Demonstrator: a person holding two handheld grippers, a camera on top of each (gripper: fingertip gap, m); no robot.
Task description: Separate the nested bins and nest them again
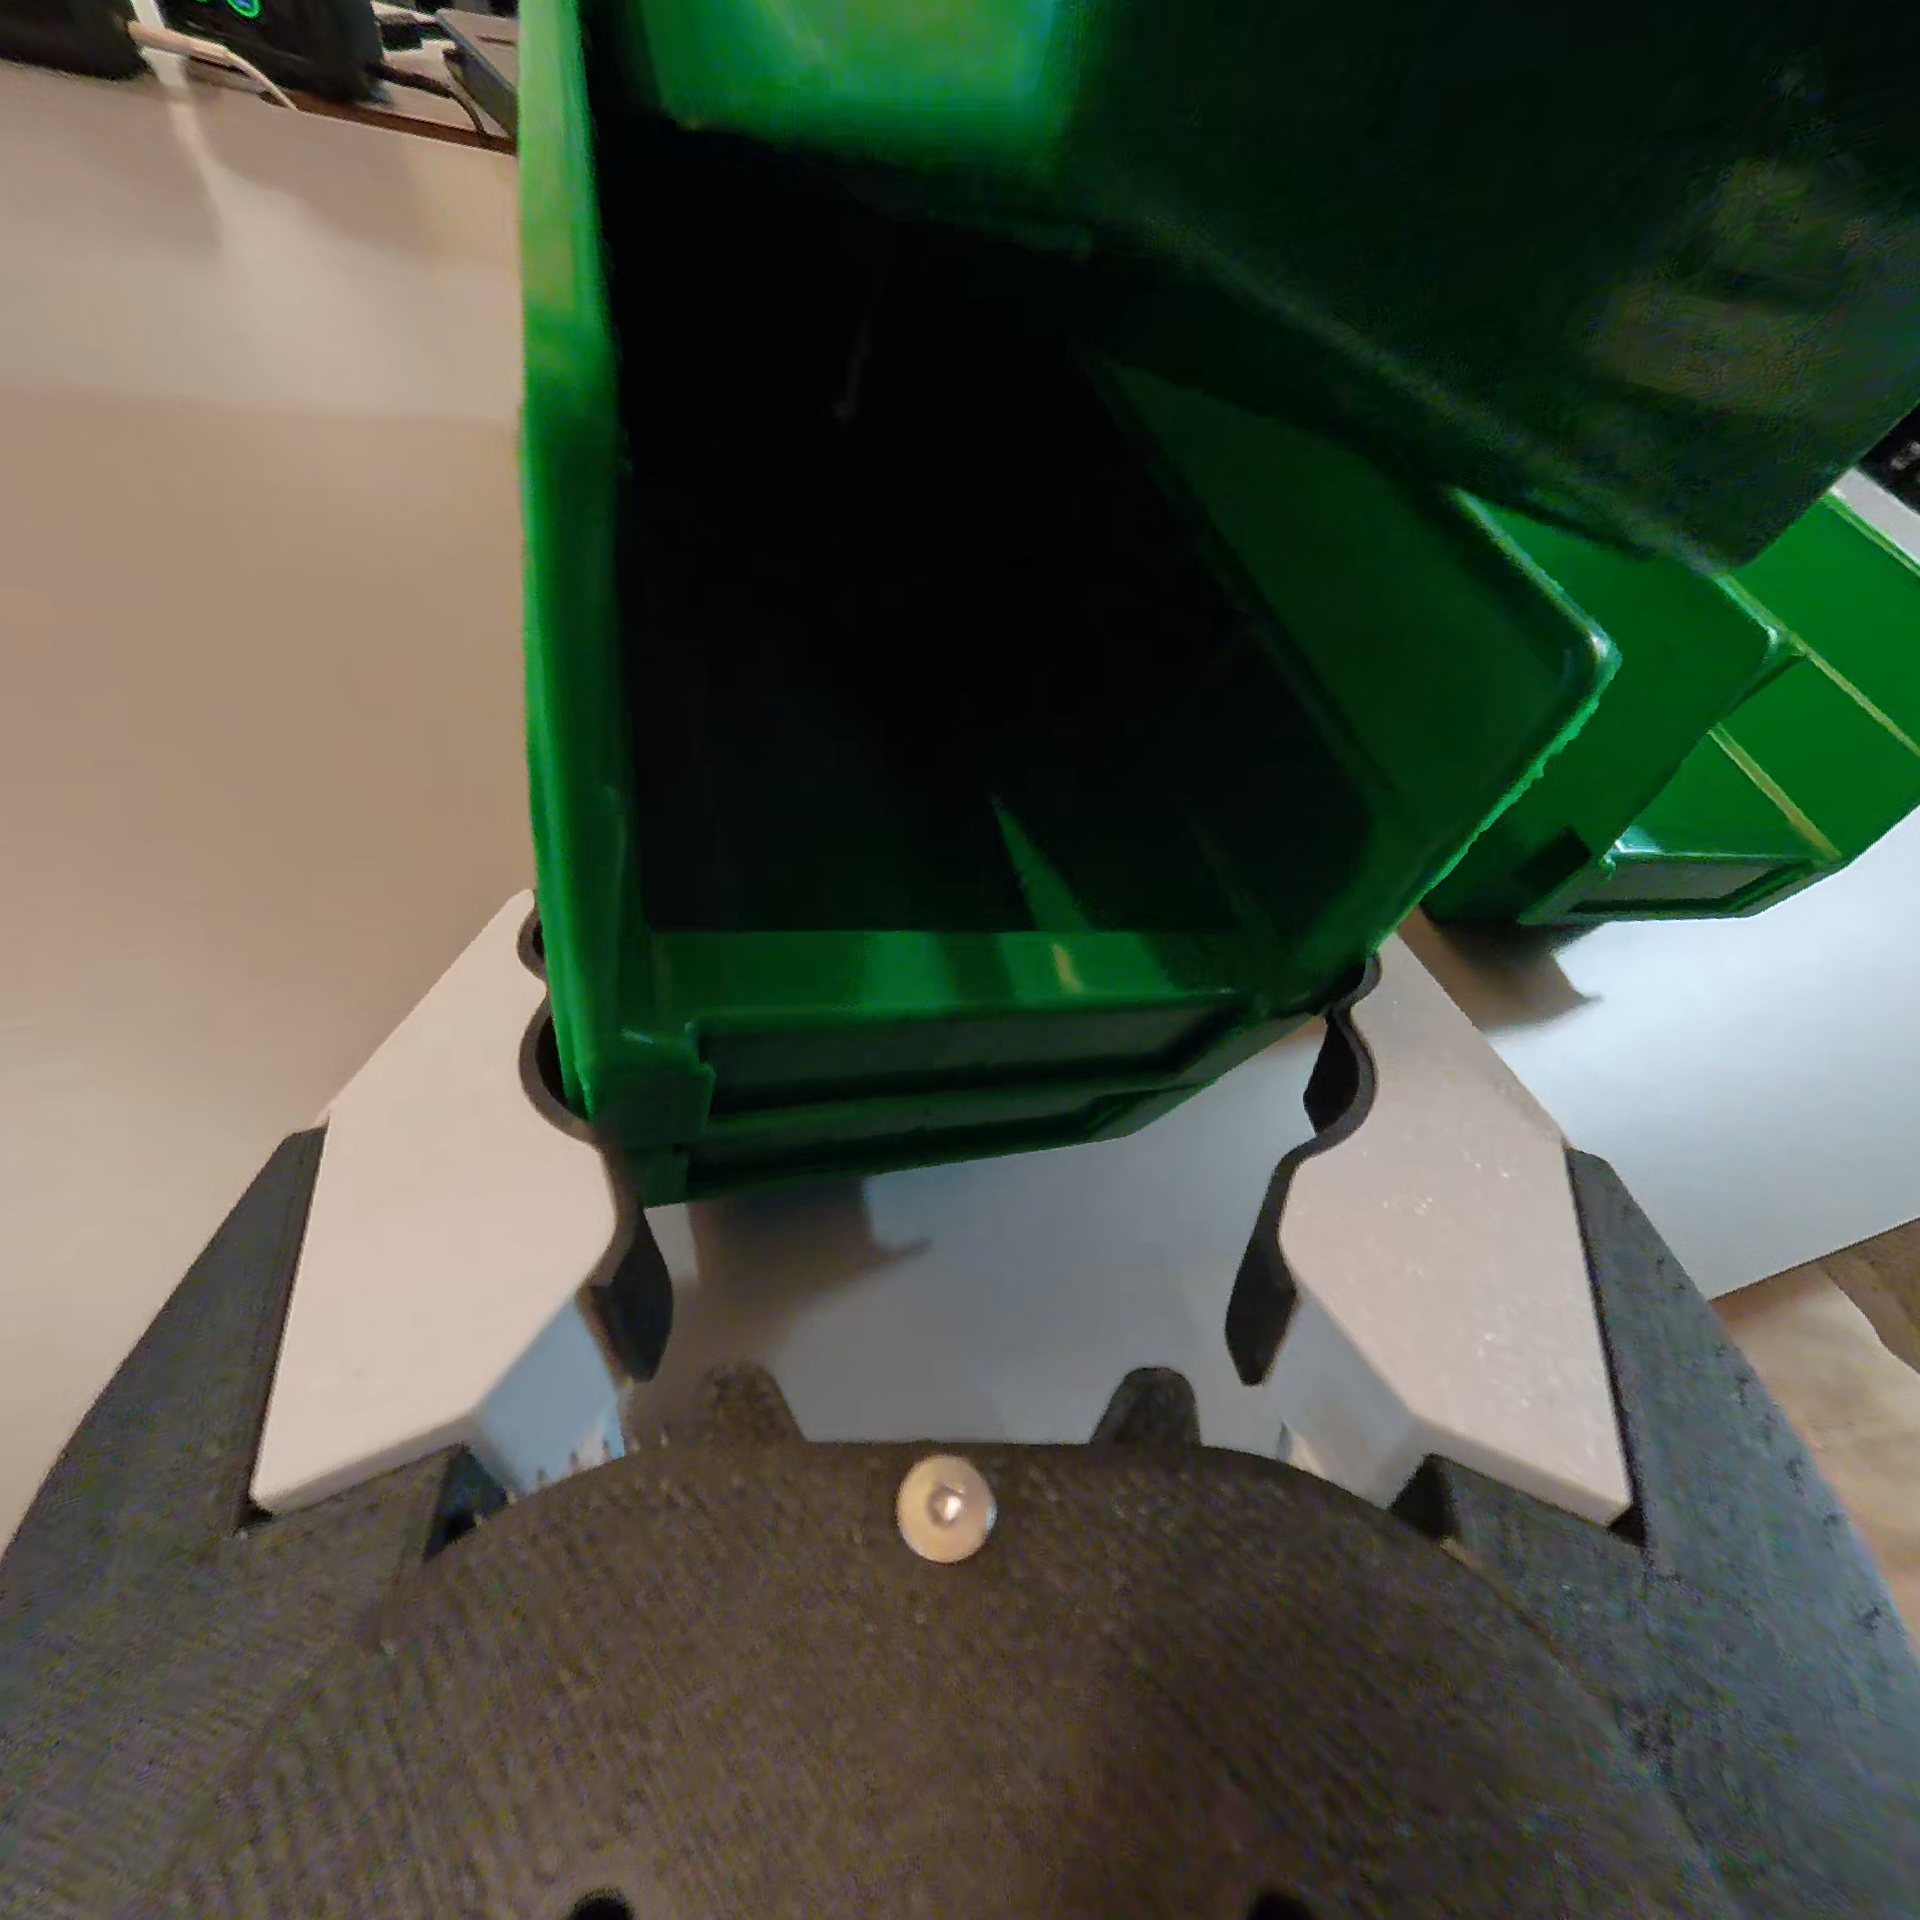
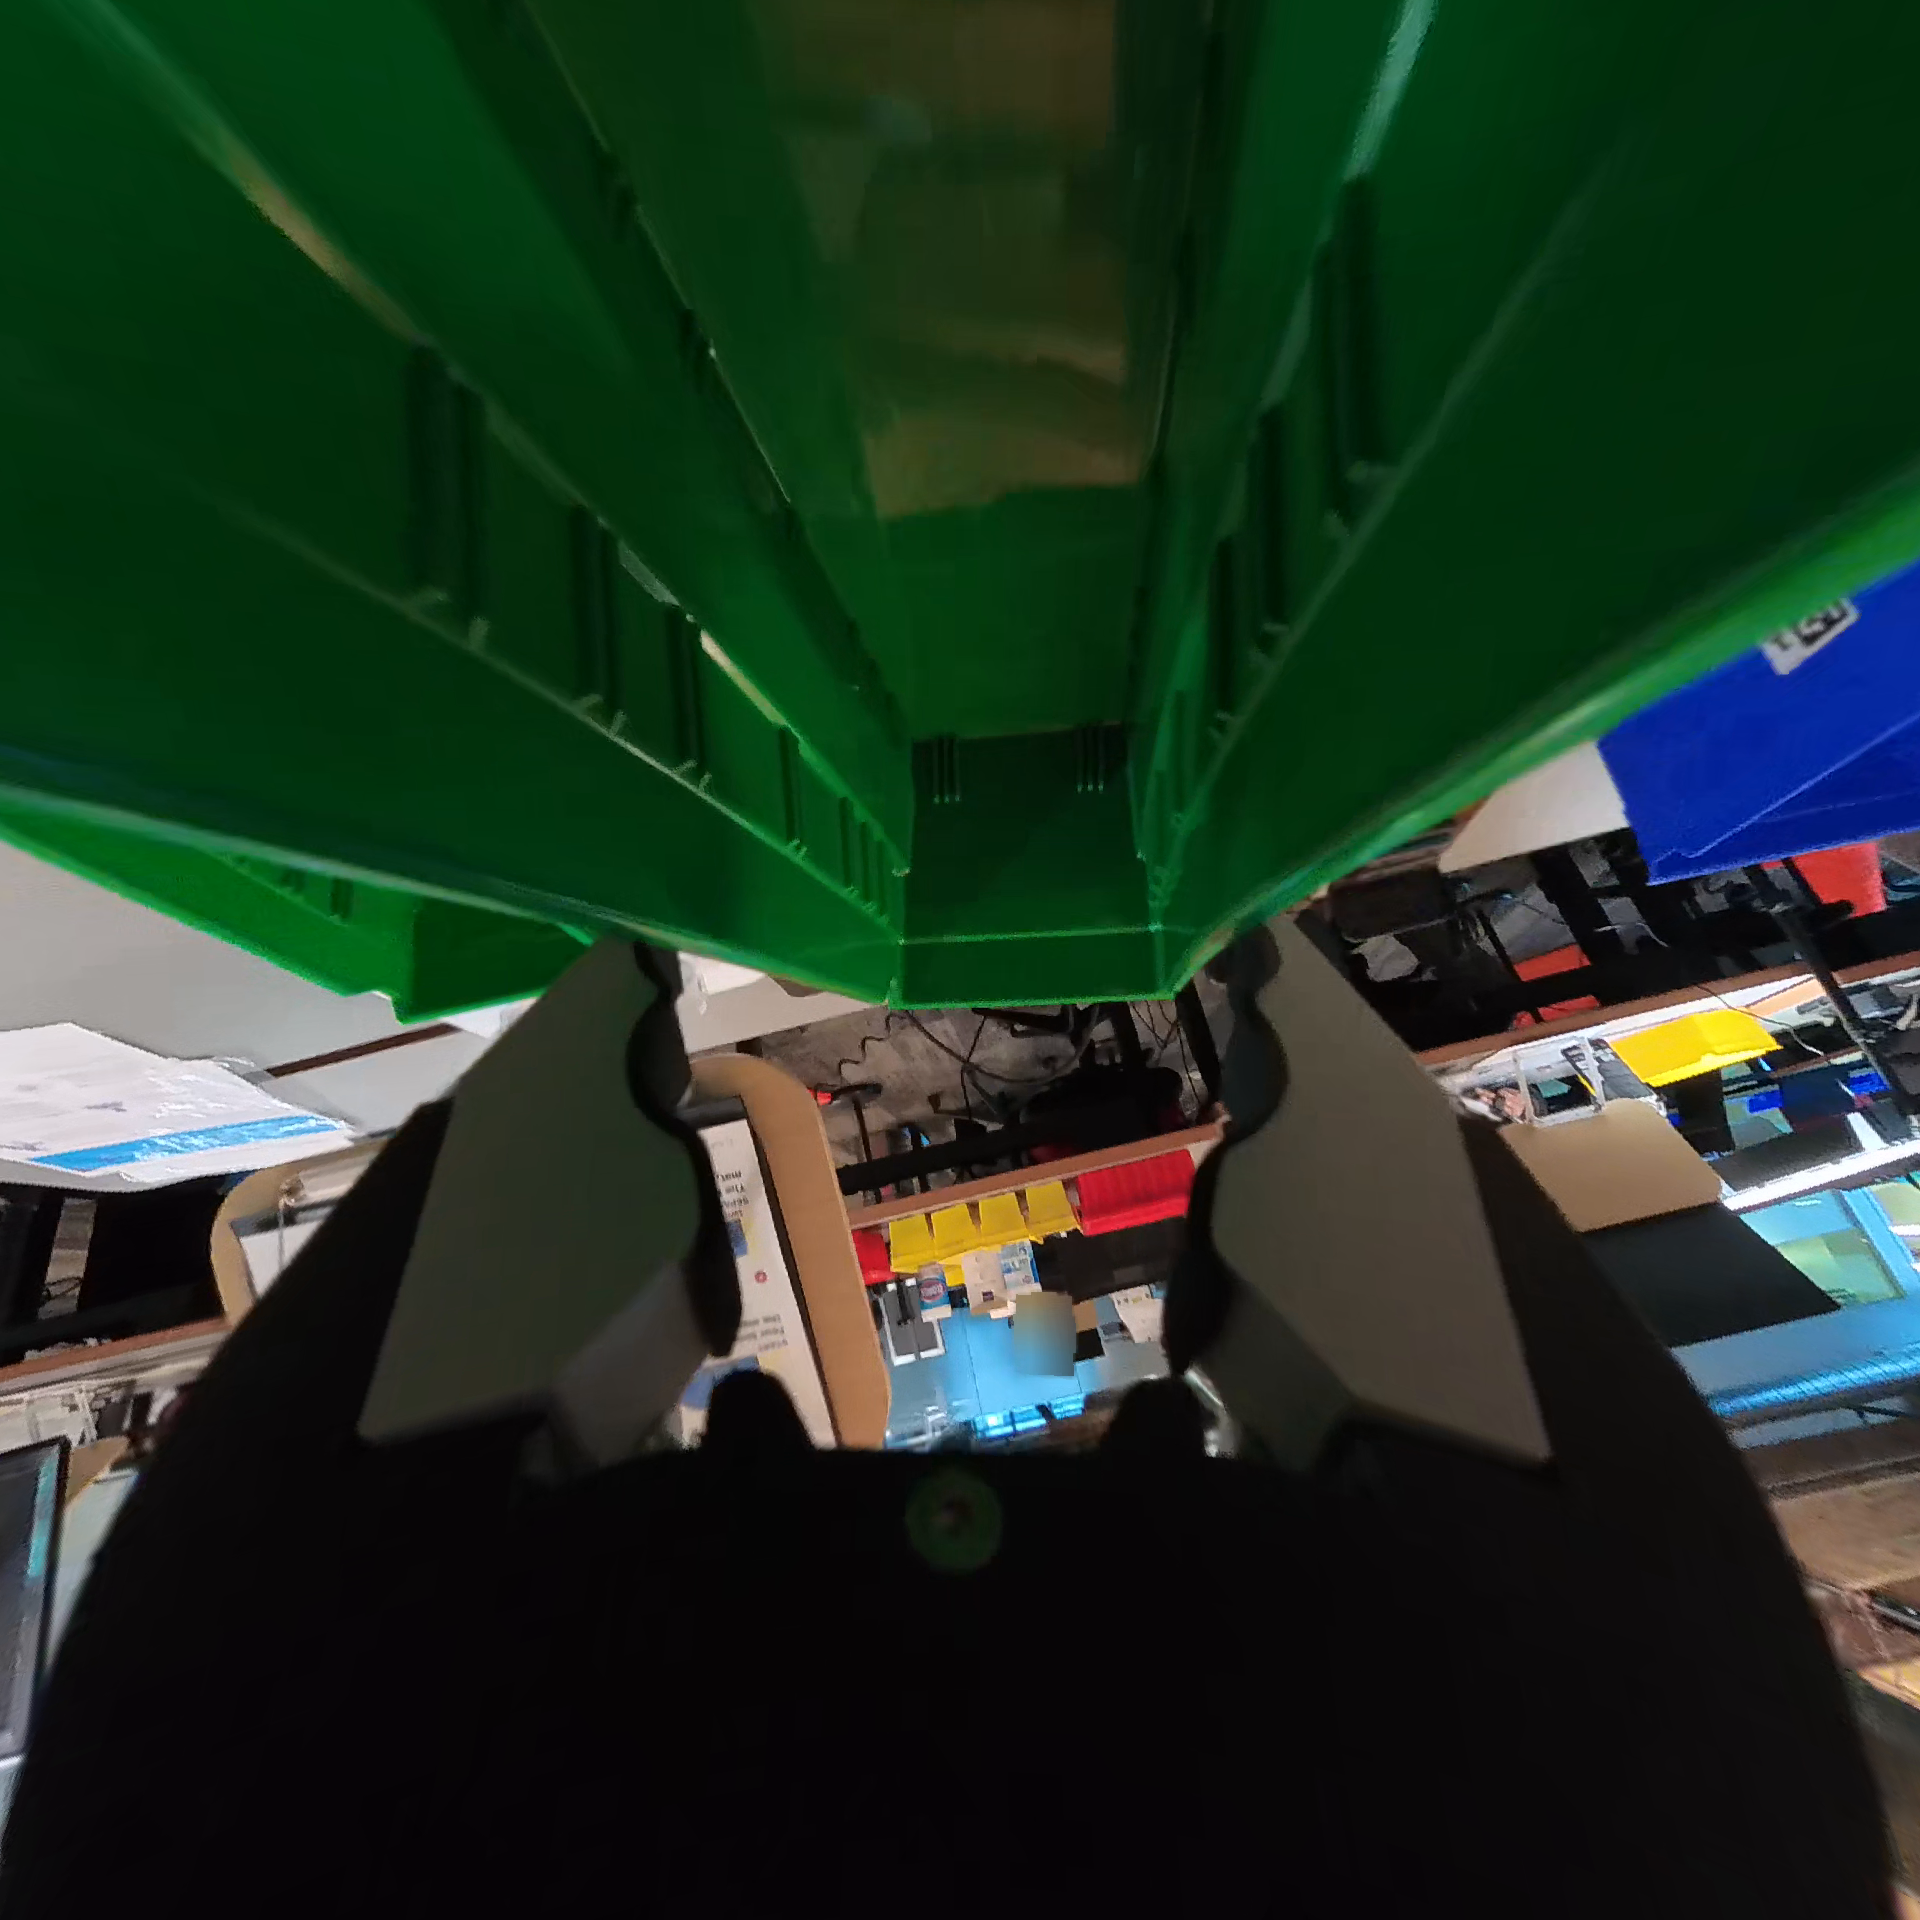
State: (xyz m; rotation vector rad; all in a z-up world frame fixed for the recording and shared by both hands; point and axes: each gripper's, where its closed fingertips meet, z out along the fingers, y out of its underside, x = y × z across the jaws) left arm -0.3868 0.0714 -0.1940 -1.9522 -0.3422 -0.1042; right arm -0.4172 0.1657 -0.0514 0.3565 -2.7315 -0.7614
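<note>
In the left wrist view, a green bin (image 1: 935,997) sits on the grey table (image 1: 208,623) with its dark open inside facing me. My left gripper (image 1: 945,956) is shut on its low front end, one finger at each corner. A second green bin (image 1: 1351,208) hangs tilted over it, its lower part inside the first. In the right wrist view, my right gripper (image 2: 945,961) is shut on the narrow end of that green bin (image 2: 623,416), which fills the upper half of the view and is held up in the air.
Another green bin (image 1: 1787,790) lies on the table at the right, close behind the held one. The table's front edge runs at the lower right. Beyond are a blue bin (image 2: 1766,748), shelves with yellow bins (image 2: 977,1226) and a red bin (image 2: 1132,1184).
</note>
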